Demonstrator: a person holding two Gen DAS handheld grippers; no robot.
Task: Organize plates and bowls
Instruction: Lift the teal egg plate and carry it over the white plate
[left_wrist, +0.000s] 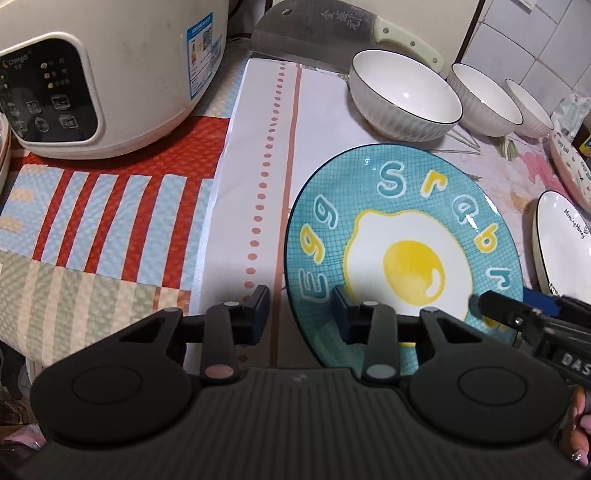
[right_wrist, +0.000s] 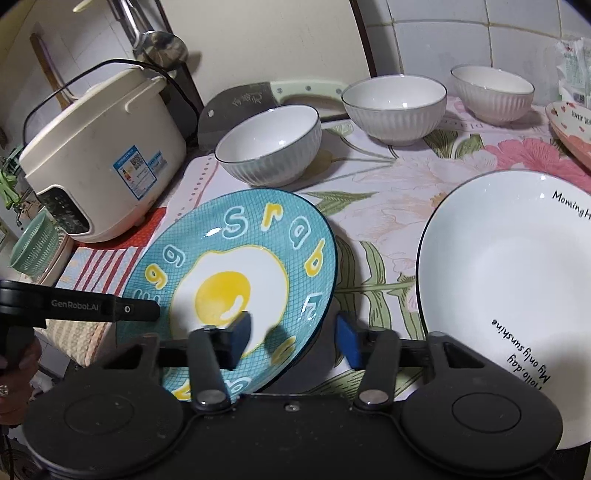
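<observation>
Both grippers straddle the egg plate (left_wrist: 402, 236) at the counter's front edge. The left gripper (left_wrist: 301, 314) and right gripper (right_wrist: 293, 343) stand part-open; whether either grips seems uncertain.

teal grid plate (left_wrist: 373, 206) with yellow fried egg; white ribbed bowls (left_wrist: 402, 99)

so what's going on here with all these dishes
A person is holding a gripper in each hand, both at the blue egg plate. The left gripper straddles its left rim, the right gripper its right rim. Whether the pads press on it yet is unclear. Three white bowls sit behind it, and a white plate lies to its right.
</observation>
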